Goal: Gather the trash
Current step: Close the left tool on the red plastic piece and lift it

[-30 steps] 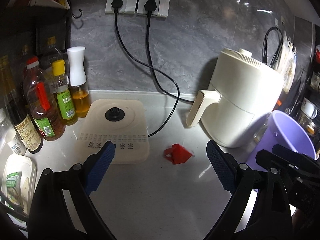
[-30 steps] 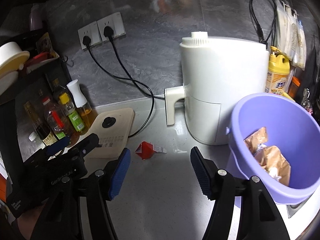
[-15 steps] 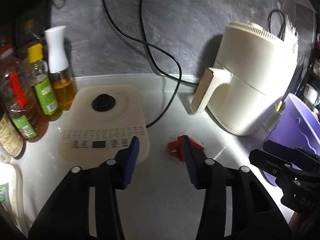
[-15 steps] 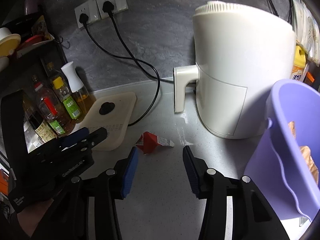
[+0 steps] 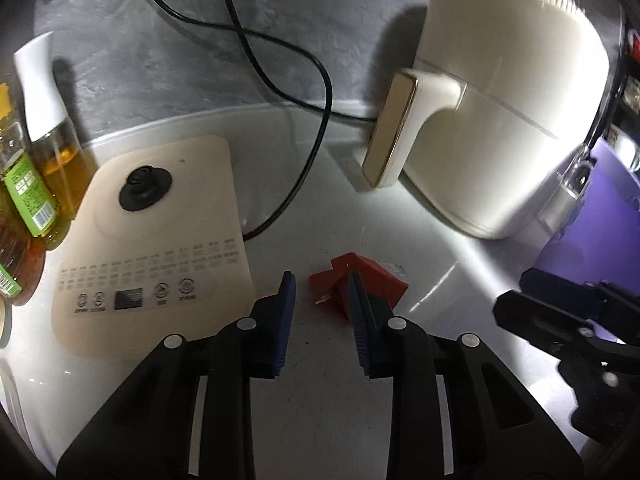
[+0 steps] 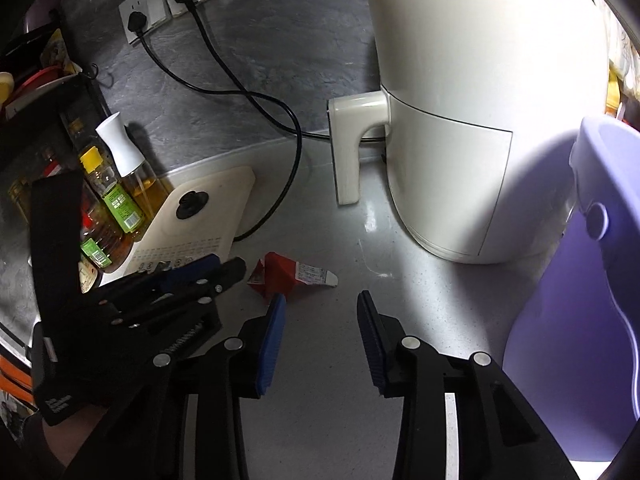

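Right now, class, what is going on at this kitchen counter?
A person is collecting trash with two handheld grippers. The left gripper is open, its blue fingertips reaching the crumpled red paper wrapper on the white counter, not yet clamped. The right gripper hangs open beside the purple plastic bucket.

The pale surface (image 5: 328, 420) carries a crumpled red carton (image 5: 362, 282) at the left tongs' (image 5: 320, 286) tips, an appliance base (image 5: 160, 248) left of them, an air fryer (image 5: 500, 120) and purple bucket (image 6: 580, 320) to their right.

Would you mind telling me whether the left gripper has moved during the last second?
Yes: the left gripper has advanced toward the red wrapper and narrowed, judged against the air fryer.
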`<state>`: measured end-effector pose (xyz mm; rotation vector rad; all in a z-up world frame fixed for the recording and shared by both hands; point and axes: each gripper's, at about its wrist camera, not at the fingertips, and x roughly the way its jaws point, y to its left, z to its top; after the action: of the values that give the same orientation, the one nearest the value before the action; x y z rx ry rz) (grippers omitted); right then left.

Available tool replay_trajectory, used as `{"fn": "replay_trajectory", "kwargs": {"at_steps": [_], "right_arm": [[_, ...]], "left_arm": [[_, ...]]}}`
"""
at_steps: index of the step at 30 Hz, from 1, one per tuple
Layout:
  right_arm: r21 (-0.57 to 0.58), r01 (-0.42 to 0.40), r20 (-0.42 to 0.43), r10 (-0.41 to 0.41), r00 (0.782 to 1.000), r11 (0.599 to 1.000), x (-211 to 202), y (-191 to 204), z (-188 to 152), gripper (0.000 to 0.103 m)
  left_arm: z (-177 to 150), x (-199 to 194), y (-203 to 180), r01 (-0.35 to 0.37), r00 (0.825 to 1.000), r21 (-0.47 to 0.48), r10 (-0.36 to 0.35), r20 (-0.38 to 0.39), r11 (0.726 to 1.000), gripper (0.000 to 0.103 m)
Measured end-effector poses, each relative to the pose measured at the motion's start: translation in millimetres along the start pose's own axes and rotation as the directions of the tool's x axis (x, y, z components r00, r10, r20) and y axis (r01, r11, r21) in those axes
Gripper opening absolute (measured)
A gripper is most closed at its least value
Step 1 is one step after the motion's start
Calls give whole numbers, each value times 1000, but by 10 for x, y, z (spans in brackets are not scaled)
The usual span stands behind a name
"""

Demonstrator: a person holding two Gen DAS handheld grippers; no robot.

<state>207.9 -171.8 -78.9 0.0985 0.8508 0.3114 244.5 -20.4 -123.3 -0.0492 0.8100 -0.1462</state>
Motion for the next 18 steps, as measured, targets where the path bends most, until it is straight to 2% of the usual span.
{"fn": "replay_trajectory", "kwargs": {"at_steps": [9,11,13,18], "right_arm": [[18,14,-1,-14,1000,1000,4,-93,10,37],[20,16,-2,-16,1000,1000,5,-105,9,37],[22,18,-3,-18,1000,1000,4,-114,4,37],[22,17,-2,-17,1000,1000,-8,-108,6,37]], "left_arm": [[23,264,-77,-21,999,43,23,-44,999,24],[29,310,-79,-18,999,47,21,-49,999,20],[32,357,-86,-13,998,48,16,-58,999,11],[22,306,-93,-7,999,49,9,-39,999,9]]}}
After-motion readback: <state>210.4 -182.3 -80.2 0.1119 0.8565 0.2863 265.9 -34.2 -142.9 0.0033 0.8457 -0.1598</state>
